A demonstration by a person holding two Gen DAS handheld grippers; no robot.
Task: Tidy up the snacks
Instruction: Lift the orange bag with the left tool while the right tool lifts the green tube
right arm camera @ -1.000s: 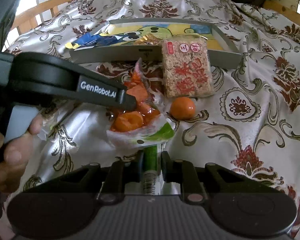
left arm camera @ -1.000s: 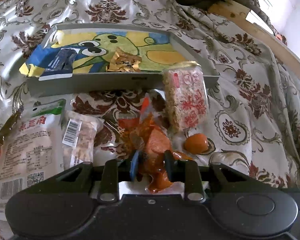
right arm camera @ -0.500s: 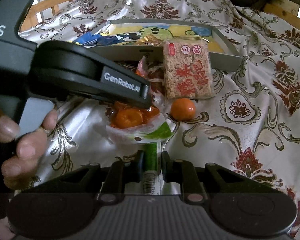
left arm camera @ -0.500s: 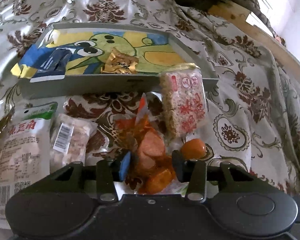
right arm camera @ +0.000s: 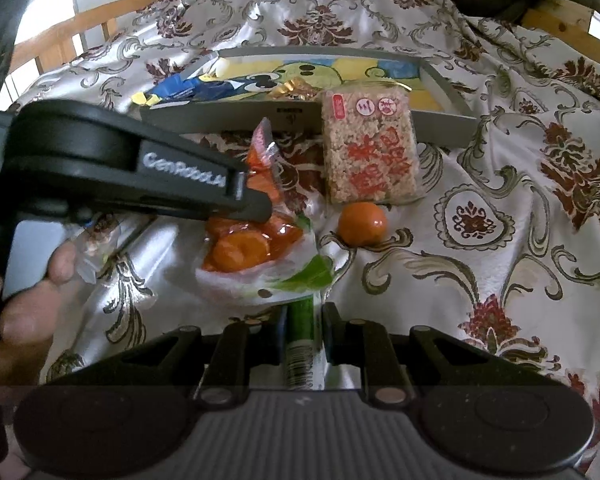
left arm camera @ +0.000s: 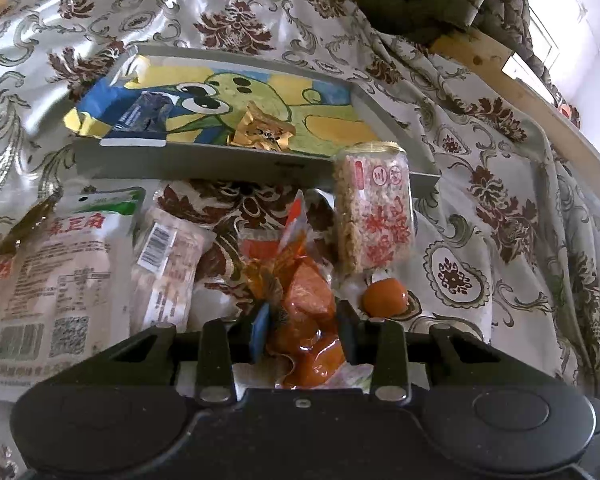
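my left gripper has opened its fingers in the last second: a second ago they pinched the clear orange bag, and now they stand well apart on either side of it, blue pads just beside the plastic, not squeezing. from the right wrist view the left tool's tip sits over the top of that same bag. i read this as a release or a re-grip; the bag is on the bedspread, in front of the tray, so it is not yet put away.

my right gripper has not moved: its fingers are nearly shut on a thin green-and-white wrapper, which seems to be the near end of the same bag, though i cannot tell for sure.

the grey tray has a cartoon frog liner and holds a dark blue packet at its left and a gold-wrapped sweet near the middle; the rest is free. the rice cake leans against the tray's near wall, outside it. a loose orange sweet lies just below it. two white packets lie on the bed to the left, also outside.
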